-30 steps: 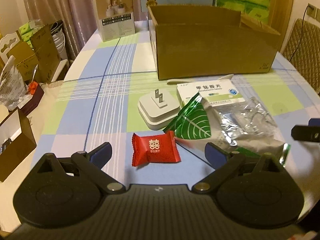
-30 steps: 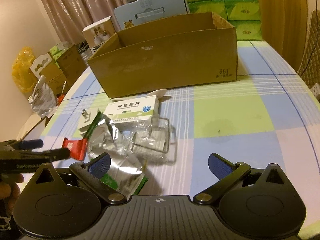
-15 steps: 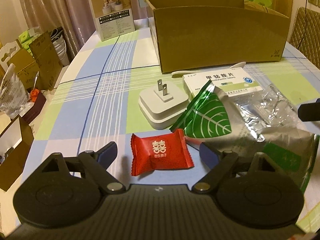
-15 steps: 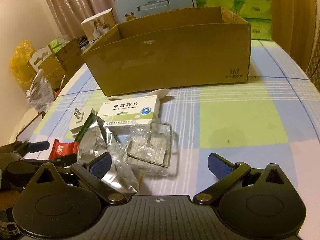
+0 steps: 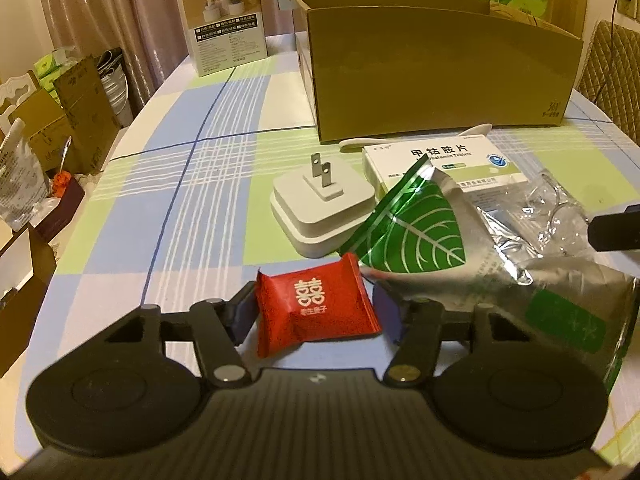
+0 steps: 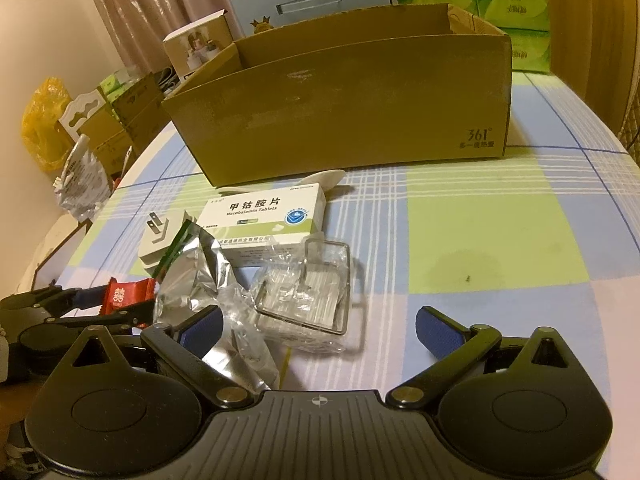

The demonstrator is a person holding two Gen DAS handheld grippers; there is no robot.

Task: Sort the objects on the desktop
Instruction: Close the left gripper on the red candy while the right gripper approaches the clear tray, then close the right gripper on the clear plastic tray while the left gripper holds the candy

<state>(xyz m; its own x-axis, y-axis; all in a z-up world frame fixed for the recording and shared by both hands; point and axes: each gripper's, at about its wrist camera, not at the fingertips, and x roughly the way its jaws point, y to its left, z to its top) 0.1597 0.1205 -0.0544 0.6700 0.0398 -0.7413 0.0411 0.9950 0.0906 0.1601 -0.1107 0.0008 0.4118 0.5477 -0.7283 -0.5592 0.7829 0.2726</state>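
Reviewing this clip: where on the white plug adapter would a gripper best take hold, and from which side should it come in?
Grip the white plug adapter across its flat side walls, coming down from above. It lies flat with its prongs pointing up, so the squarish body offers parallel faces. The green leaf-print foil bag crowds its right edge, so pinching front to back looks likely cleaner.

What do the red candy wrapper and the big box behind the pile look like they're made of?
Red candy wrapper: probably thin plastic film, fairly matte, with creased, crimped ends. Big box: brown corrugated cardboard, dull and scuffed, with raw cut edges along its rim.
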